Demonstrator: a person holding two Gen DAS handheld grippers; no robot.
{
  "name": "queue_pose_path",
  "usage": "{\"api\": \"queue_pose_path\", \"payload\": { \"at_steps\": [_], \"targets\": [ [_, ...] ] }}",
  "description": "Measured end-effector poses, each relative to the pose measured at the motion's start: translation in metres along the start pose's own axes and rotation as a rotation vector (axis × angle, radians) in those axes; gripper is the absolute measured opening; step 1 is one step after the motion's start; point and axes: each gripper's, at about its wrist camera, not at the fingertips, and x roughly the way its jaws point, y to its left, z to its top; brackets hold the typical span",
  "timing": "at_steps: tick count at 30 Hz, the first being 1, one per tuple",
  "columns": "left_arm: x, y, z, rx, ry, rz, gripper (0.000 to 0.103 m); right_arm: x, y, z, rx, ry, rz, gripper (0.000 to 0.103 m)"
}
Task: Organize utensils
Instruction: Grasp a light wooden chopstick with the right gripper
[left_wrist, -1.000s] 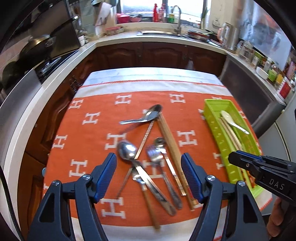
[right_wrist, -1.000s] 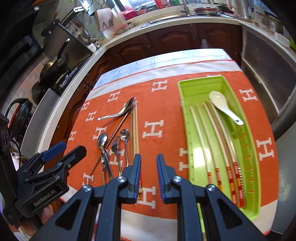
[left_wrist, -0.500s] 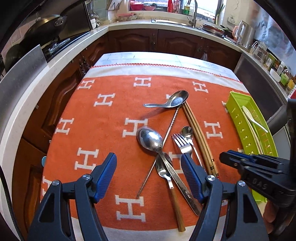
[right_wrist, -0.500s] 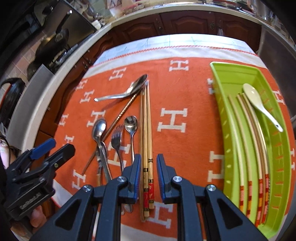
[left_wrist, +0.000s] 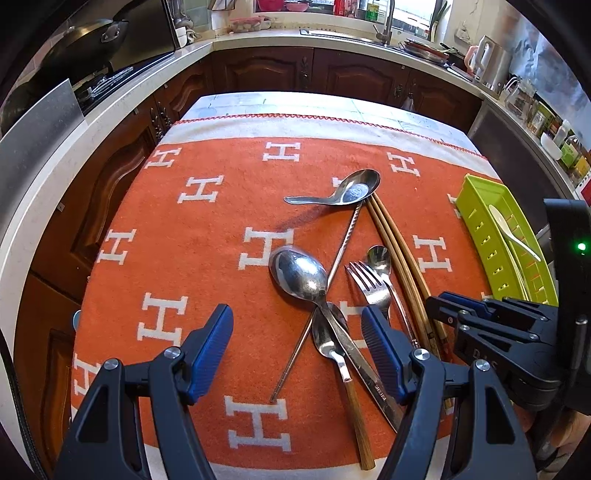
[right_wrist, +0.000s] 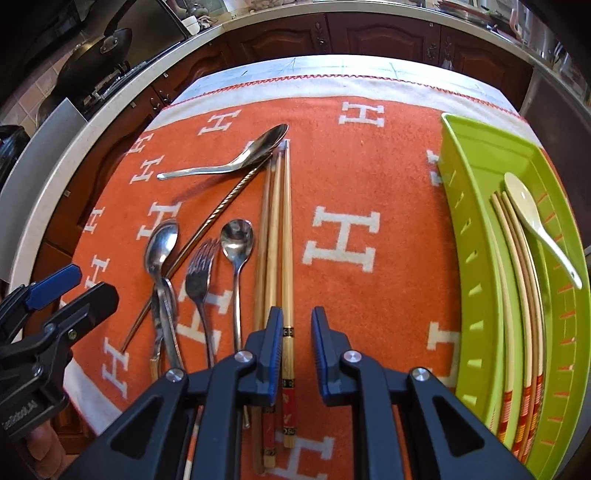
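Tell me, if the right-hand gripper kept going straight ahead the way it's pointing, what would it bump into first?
Probably the wooden chopsticks lying on the orange cloth. The right gripper, jaws slightly open, points down over their decorated ends, its left finger already above them. Depth is hard to judge, so it could meet bare cloth beside them.

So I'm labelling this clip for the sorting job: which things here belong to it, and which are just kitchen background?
Part of the job:
green tray
white spoon and chopsticks in it
loose wooden chopsticks
metal spoons
fork
twisted metal rod

Just lying about:
frying pan
kettle
sink tap
orange cloth
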Motion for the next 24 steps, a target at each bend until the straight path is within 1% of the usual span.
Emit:
{"api": "queue_pose_path", "payload": {
  "at_steps": [2,9,10,15,19,20,21,24],
  "targets": [
    [0.001,0.000,0.000,0.000,0.003,0.000,0.070,0.002,0.002,0.003,-0.022,-0.015,-0.023,0.013],
    [0.004,-0.005,0.001,0.001,0.020,-0.008,0.070,0.007,0.014,0.008,-0.102,-0.056,-0.088,0.012],
    [0.004,-0.006,0.001,0.003,0.019,-0.009,0.070,0.008,0.014,0.008,-0.101,-0.060,-0.094,0.007],
    [0.002,-0.014,0.005,0.010,0.019,-0.030,0.070,0.001,-0.004,0.005,0.003,-0.046,-0.021,0.006],
    [0.005,-0.022,0.015,-0.015,0.057,-0.118,0.070,-0.014,-0.023,-0.003,0.094,-0.062,0.054,0.006],
    [0.006,-0.024,0.018,-0.024,0.066,-0.140,0.067,-0.019,-0.027,-0.005,0.113,-0.069,0.075,0.006],
    [0.007,-0.026,0.021,-0.032,0.075,-0.157,0.060,-0.024,-0.032,-0.007,0.131,-0.075,0.095,0.006],
    [0.016,-0.037,0.033,-0.067,0.117,-0.221,0.051,-0.040,-0.043,-0.011,0.171,-0.103,0.129,0.006]
  ]
}}
